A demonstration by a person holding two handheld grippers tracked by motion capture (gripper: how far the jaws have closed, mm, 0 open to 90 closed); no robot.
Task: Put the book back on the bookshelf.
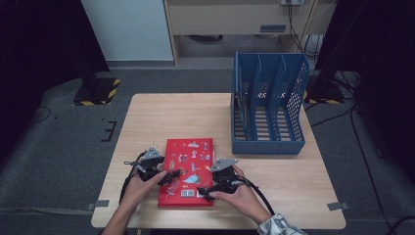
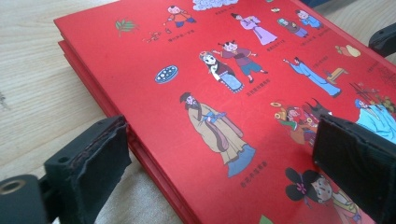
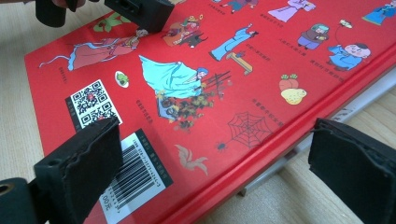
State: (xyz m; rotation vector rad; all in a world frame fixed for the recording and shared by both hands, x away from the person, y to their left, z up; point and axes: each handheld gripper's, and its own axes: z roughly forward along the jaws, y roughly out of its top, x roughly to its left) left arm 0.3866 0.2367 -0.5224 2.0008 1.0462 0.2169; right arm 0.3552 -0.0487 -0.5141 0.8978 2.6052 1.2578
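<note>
Both my grippers, left [image 1: 169, 177] and right [image 1: 204, 192], stand released, jaws straddling opposite edges of the red picture book [image 1: 188, 169]. I judge each should seat squarely on its edge before clenching, then lift level toward the blue file rack [image 1: 268, 105].

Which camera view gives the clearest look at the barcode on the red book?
The right gripper view: the barcode lies close to the lens beside a jaw, bars and digits distinct, on the red book. The high view shows it as a tiny pale patch. The left gripper view shows the cover's painted figures instead.
</note>
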